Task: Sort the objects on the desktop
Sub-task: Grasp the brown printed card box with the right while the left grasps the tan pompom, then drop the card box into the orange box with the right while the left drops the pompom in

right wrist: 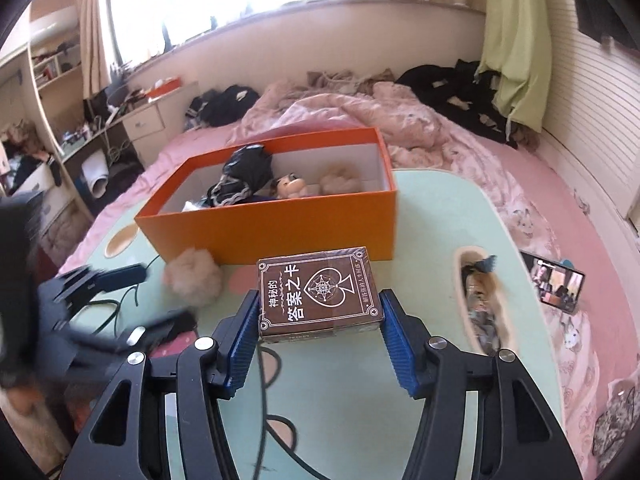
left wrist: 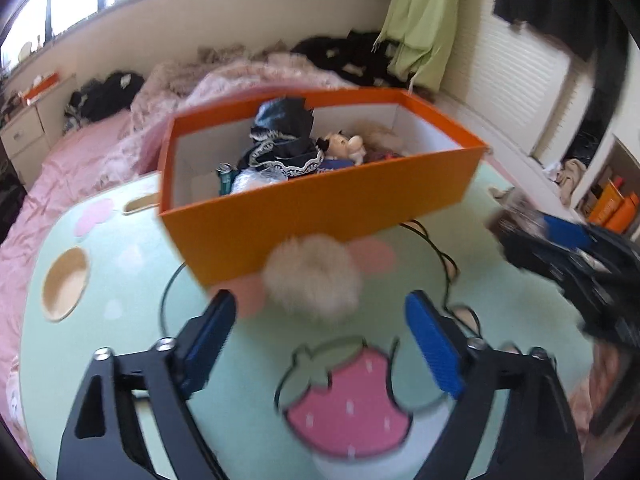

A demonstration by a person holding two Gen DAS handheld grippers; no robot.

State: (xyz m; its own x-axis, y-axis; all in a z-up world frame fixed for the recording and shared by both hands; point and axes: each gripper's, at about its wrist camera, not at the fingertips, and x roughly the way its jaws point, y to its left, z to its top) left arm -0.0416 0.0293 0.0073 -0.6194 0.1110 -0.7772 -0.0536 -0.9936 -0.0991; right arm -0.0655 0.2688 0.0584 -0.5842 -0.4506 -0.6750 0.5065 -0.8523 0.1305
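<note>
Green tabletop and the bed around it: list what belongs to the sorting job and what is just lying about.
Job:
- brown card box, clamped in the right gripper
- beige fluffy pompom, ahead of the open left gripper
- orange cardboard storage box
- black cable

Lying about:
- phone on the pink sheet
- black clothes
- green curtain

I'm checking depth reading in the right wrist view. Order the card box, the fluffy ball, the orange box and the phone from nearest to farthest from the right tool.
1. card box, between the right tool's pads
2. fluffy ball, ahead-left
3. orange box, straight ahead, and phone, far right: too close to call
</note>
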